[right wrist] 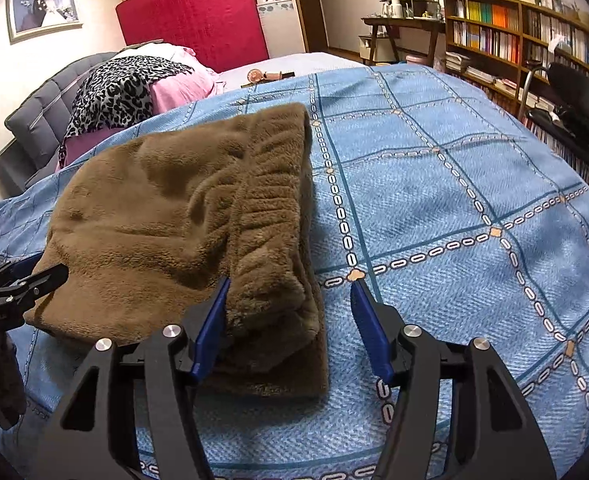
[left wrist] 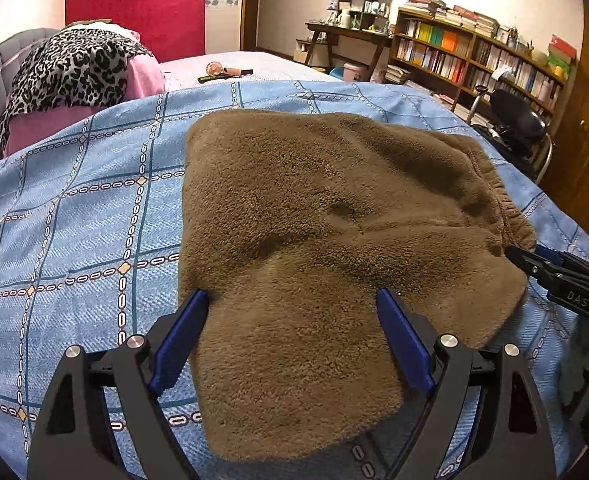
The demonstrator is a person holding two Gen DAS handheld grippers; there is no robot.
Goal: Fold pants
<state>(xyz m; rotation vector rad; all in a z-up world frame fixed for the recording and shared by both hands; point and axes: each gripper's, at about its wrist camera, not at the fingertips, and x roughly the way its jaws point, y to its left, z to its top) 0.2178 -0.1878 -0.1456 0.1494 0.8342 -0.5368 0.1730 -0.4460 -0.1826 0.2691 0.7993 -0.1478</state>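
Both tongs (left wrist: 292,300) (right wrist: 290,290) gape open over folded brown pants (left wrist: 334,240).

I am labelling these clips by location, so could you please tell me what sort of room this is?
Most likely a home bedroom: a bed under a blue patterned quilt, a grey tufted headboard and a wooden bookshelf crammed with books.

White letters "DAS" stand on the right hand-held gripper (left wrist: 534,266).
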